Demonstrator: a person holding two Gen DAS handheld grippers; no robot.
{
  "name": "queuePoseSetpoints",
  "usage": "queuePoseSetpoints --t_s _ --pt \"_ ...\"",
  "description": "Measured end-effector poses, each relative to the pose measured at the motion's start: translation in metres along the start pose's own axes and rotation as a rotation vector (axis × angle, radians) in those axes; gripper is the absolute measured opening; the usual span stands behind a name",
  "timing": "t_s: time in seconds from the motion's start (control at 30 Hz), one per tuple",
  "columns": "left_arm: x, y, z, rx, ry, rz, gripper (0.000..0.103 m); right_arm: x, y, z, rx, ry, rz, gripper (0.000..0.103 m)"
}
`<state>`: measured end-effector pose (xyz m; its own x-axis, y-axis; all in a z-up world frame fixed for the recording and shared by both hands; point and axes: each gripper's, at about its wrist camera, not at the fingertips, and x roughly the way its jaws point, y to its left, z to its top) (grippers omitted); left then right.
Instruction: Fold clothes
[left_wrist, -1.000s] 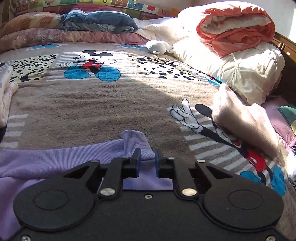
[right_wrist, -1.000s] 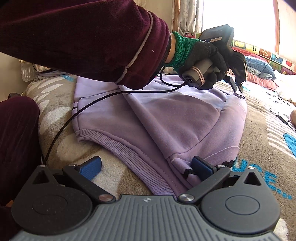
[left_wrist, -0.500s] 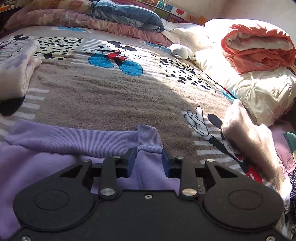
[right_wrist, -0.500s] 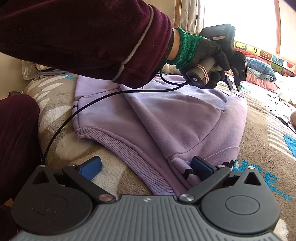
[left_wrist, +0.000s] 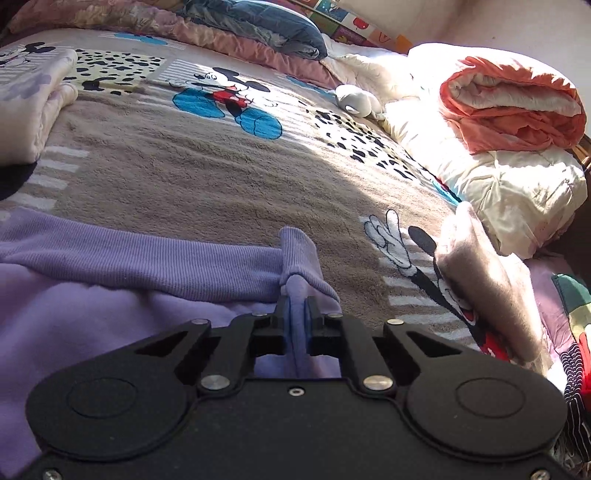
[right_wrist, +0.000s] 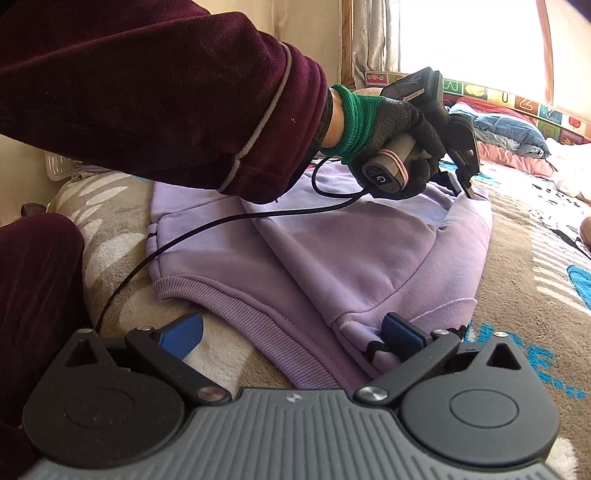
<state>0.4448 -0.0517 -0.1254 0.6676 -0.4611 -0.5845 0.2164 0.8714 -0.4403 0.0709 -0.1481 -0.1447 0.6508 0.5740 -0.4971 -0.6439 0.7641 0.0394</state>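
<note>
Sweatshirt (left_wrist: 295, 266) pinched; perhaps cuff

Hard sun from the blown-out window (right_wrist: 469, 37) glares on the quilts (left_wrist: 509, 110); foreground shadowed, fisheye edges bend.

The left wrist view sits low on the left gripper (left_wrist: 295, 317), just above the sweatshirt (left_wrist: 110, 306), and faces along the bed (left_wrist: 221, 177) toward the pillows (left_wrist: 258, 26). The right wrist view sits on the right gripper (right_wrist: 291, 332) at the sweatshirt's (right_wrist: 332, 251) near hem, facing across it to the window (right_wrist: 469, 37). Both views share the sweatshirt, bed and pillows (right_wrist: 498, 125); the right view also takes in the left gripper (right_wrist: 467, 181).
</note>
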Motion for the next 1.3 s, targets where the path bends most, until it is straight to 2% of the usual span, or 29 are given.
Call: queuePoseSetpoints --t_s 0.07,0.17,0.3,0.43,0.47,0.5,0.63,0.7,0.83,0.93,0.97,1.1,1.17,1.3 --pt "-0.006 0.000 0.003 0.015 -0.016 0.007 0.006 0.000 -0.002 0.000 0.012 -0.004 0.012 0.103" --pt "0.005 0.000 -0.002 0.079 0.022 0.062 0.006 -0.001 -0.005 -0.001 0.030 -0.009 0.031 0.103" --pt "0.015 0.014 -0.009 0.043 0.041 0.096 0.007 -0.001 -0.008 -0.002 0.052 -0.015 0.052 0.103" --pt "0.006 0.012 -0.009 0.031 0.008 0.101 0.006 -0.001 -0.010 -0.001 0.057 -0.017 0.058 0.103" --pt "0.006 0.011 -0.008 0.036 0.007 0.109 0.008 -0.001 -0.010 -0.001 0.057 -0.017 0.058 0.103" --pt "0.007 0.012 -0.007 0.040 0.020 0.116 0.014 -0.001 -0.010 -0.001 0.056 -0.017 0.058 0.103" --pt "0.013 0.012 -0.003 0.056 0.069 0.146 0.018 0.000 -0.009 -0.001 0.051 -0.016 0.057 0.103" --pt "-0.007 0.005 -0.002 0.089 0.025 0.162 0.028 0.001 -0.009 -0.001 0.050 -0.017 0.057 0.103" --pt "-0.067 -0.001 -0.012 0.129 -0.050 0.177 0.028 0.002 -0.007 -0.002 0.042 -0.019 0.052 0.103" --pt "-0.132 0.008 -0.032 0.122 -0.115 0.205 0.041 0.001 -0.005 -0.002 0.033 -0.019 0.045 0.103" --pt "-0.151 0.016 -0.038 0.100 -0.139 0.213 0.046 0.001 -0.005 -0.003 0.031 -0.020 0.042 0.103" --pt "-0.241 0.071 -0.065 -0.048 -0.246 0.318 0.046 -0.006 -0.005 -0.002 0.048 -0.040 0.026 0.102" --pt "-0.269 0.101 -0.077 -0.144 -0.264 0.342 0.046 -0.014 -0.003 -0.001 0.051 -0.063 0.007 0.102" --pt "-0.285 0.139 -0.095 -0.320 -0.240 0.290 0.046 -0.027 0.002 -0.001 0.040 -0.099 -0.046 0.102"
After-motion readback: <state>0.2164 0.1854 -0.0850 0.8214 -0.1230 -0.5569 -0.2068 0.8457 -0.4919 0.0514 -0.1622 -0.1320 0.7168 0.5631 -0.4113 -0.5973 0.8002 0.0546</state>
